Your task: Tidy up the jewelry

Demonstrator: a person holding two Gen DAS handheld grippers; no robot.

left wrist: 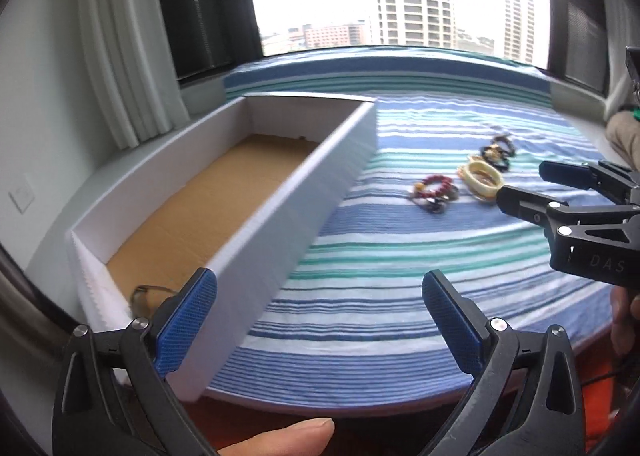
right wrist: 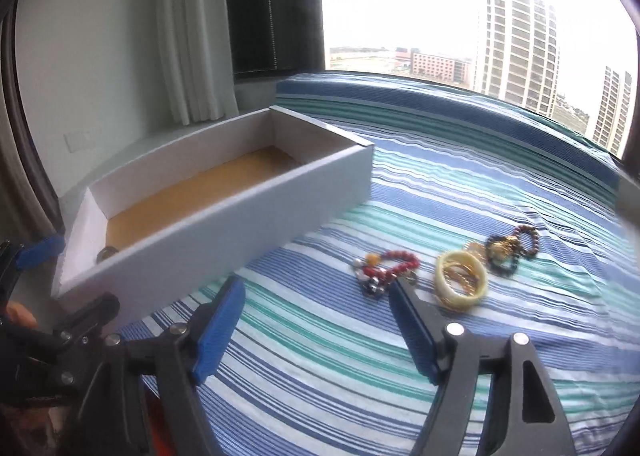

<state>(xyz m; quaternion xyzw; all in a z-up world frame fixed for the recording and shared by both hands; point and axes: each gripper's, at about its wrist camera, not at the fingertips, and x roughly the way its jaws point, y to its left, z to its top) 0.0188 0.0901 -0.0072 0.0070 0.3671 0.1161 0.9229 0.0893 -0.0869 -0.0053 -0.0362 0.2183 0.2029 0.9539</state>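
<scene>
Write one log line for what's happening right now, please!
left tongs: open, empty | right tongs: open, empty | red bead bracelet, cream bangle: on striped cloth | white box: beside them

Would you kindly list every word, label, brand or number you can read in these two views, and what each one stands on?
"DAS": pale letters on the black body of the right gripper, seen from the left wrist view; the word may run on past the picture's edge.
No readable text shows on the white box, the bracelets or the buildings outside.

One white box (right wrist: 224, 215), perhaps four bracelets (right wrist: 386, 270), two hand-held grippers (right wrist: 316, 296).
</scene>
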